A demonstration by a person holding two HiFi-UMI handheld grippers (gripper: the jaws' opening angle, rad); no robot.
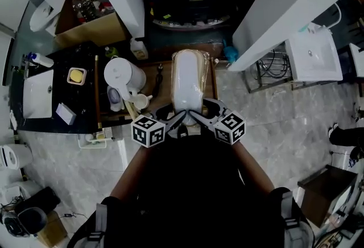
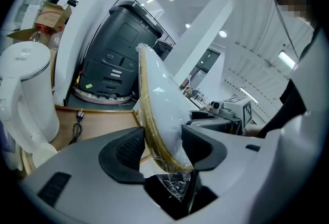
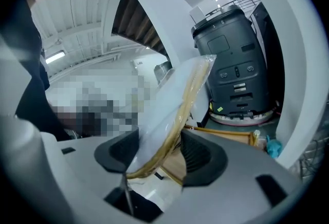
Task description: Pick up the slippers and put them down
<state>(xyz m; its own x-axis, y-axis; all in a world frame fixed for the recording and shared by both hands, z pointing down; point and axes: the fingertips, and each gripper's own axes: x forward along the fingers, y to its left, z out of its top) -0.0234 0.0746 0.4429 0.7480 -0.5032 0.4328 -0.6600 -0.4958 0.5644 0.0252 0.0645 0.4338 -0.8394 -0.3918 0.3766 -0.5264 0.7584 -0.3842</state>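
Note:
A pair of white slippers (image 1: 187, 83) with tan soles, wrapped in clear plastic, hangs in the air in front of me above a low wooden table (image 1: 152, 73). Both grippers hold its near end. My left gripper (image 1: 171, 117) clamps it from the left and my right gripper (image 1: 205, 112) from the right. In the left gripper view the slippers (image 2: 160, 102) stand on edge between the pads of the gripper (image 2: 162, 148), which press on both faces. The right gripper view shows the slippers (image 3: 177, 97) pinched the same way by that gripper (image 3: 159, 153). A loose plastic tail hangs below the jaws.
A white kettle (image 1: 122, 73) and a cup stand on the table's left part. A dark grey machine (image 2: 115, 58) sits behind it. A black counter with a basin (image 1: 37, 96) lies at the left, a white sink (image 1: 313, 56) and a wire rack (image 1: 273, 67) at the right.

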